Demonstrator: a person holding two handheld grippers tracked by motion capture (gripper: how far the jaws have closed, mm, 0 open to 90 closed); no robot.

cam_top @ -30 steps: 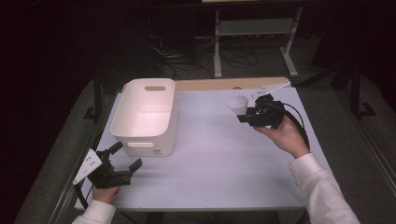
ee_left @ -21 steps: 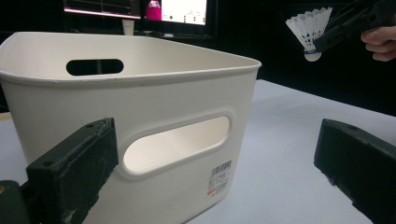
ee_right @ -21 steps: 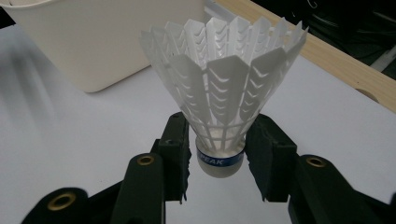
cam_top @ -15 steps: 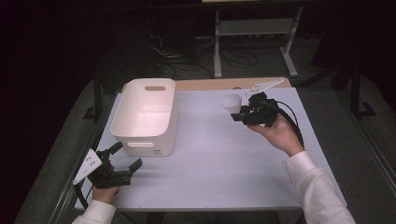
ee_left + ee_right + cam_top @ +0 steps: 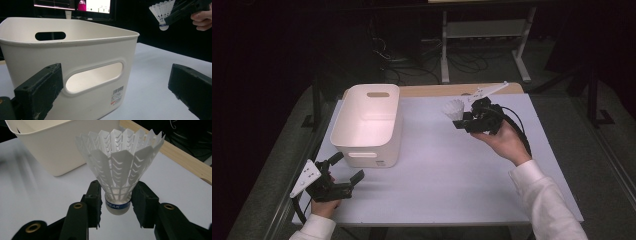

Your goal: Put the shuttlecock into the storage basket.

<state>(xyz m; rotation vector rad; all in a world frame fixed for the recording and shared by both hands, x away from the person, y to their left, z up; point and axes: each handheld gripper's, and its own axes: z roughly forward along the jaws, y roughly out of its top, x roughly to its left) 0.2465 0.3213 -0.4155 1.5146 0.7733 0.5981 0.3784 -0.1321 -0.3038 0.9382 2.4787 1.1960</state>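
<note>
A white plastic shuttlecock (image 5: 120,167) with a blue band round its cork hangs above the table, feathers up. My right gripper (image 5: 117,200) is shut on its cork. In the high view the shuttlecock (image 5: 453,108) and right gripper (image 5: 463,120) are over the table's far middle, to the right of a white bin (image 5: 369,125). My left gripper (image 5: 348,166) rests at the near left corner, open and holding nothing. Its jaws point at the bin's near wall (image 5: 82,65), and its view catches the shuttlecock (image 5: 162,12) held high at the upper right.
The bin has handle slots and looks empty inside. A wooden strip (image 5: 437,90) runs along the table's far edge. The white tabletop (image 5: 447,175) spreads between the two hands. Beyond the table stand a metal rack and cables on a dark floor.
My right gripper has carried the shuttlecock a little to the left, toward the bin. The left gripper has stayed where it was.
</note>
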